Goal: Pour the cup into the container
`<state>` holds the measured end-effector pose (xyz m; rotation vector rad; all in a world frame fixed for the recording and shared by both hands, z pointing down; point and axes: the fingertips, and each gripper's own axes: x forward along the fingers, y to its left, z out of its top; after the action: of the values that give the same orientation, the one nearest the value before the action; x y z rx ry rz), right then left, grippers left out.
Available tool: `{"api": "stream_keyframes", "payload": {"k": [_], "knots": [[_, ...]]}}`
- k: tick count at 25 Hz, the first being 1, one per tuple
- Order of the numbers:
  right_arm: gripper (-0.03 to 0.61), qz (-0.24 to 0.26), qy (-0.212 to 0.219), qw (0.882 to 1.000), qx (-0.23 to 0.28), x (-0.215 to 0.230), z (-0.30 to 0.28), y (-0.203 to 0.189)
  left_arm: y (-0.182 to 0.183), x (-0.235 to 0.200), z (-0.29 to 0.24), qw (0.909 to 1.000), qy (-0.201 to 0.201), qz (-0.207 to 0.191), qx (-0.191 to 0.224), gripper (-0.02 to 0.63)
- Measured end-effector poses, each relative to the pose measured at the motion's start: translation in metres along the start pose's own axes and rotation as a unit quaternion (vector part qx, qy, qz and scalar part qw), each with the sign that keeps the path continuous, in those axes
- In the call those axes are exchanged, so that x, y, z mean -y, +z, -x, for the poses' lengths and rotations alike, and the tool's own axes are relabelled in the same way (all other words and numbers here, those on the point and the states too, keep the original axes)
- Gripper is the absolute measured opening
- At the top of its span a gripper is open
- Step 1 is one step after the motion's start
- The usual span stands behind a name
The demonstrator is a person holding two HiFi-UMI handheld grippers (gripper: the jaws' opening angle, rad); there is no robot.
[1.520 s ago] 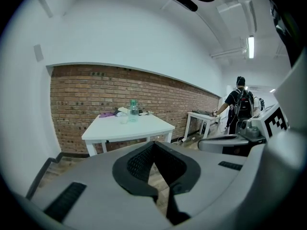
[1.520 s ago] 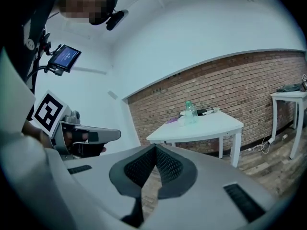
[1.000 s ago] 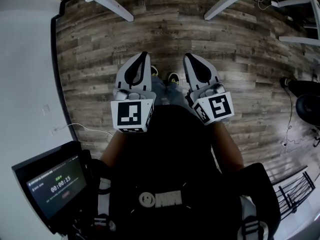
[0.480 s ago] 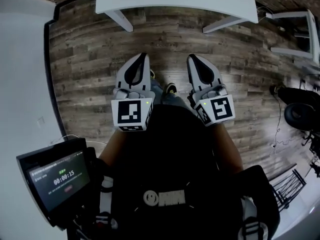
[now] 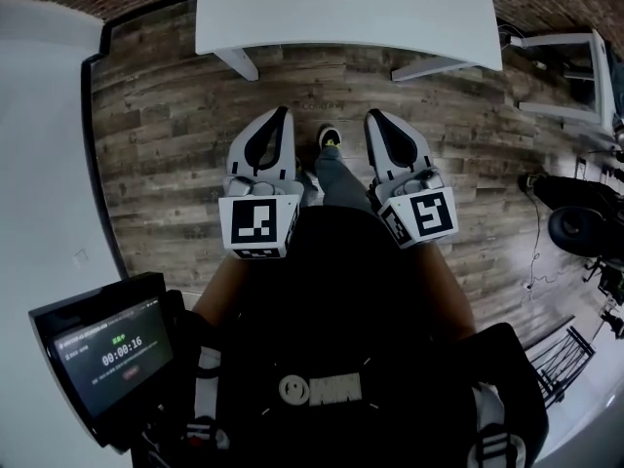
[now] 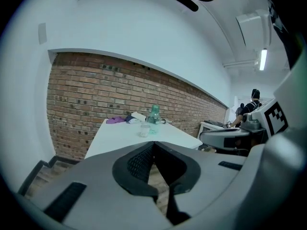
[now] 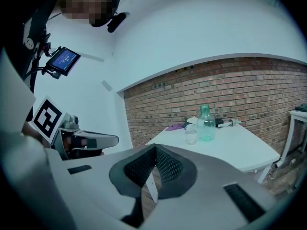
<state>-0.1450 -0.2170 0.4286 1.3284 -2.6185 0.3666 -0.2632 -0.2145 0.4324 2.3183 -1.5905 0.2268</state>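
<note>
A white table [image 5: 341, 18] stands ahead on the wood floor. On it are a small clear cup [image 6: 144, 130] [image 7: 191, 136] and, just behind it, a clear greenish bottle-shaped container [image 6: 153, 120] [image 7: 206, 124]. My left gripper [image 5: 276, 123] [image 6: 154, 145] and right gripper [image 5: 376, 123] [image 7: 155, 150] are held side by side in front of my body, well short of the table. Both are shut, with nothing between their jaws. Each gripper view shows the other gripper at its side.
A purple cloth [image 6: 115, 120] and small items lie at the table's far end by the brick wall. A timer screen [image 5: 102, 354] sits lower left, a white wall [image 5: 39, 164] left, another white desk [image 5: 561, 76] and a chair [image 5: 585, 227] right. A seated person [image 6: 252, 104] is far off.
The white table has come nearer and fills more of the head view's top. Both grippers have moved forward with me, still shut and side by side.
</note>
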Motion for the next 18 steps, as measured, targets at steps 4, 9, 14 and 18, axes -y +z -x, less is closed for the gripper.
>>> {"api": "stream_keyframes", "payload": {"k": [4, 9, 14, 18], "knots": [[0.0, 0.003, 0.001, 1.0, 0.001, 0.011, -0.01, 0.001, 0.005, -0.002, -0.015, 1.0, 0.0, -0.005, 0.004, 0.0], [0.0, -0.001, 0.002, 1.0, 0.004, 0.039, -0.029, 0.003, 0.011, 0.004, -0.052, 0.9999, -0.006, -0.01, 0.0, 0.0], [0.0, -0.012, -0.003, 1.0, -0.001, 0.088, -0.046, 0.008, 0.022, 0.023, -0.108, 0.9997, -0.006, -0.008, -0.021, 0.0], [0.0, -0.015, 0.007, 1.0, 0.008, 0.137, -0.063, 0.022, 0.037, 0.042, -0.162, 0.9994, -0.01, -0.02, -0.028, 0.0]]}}
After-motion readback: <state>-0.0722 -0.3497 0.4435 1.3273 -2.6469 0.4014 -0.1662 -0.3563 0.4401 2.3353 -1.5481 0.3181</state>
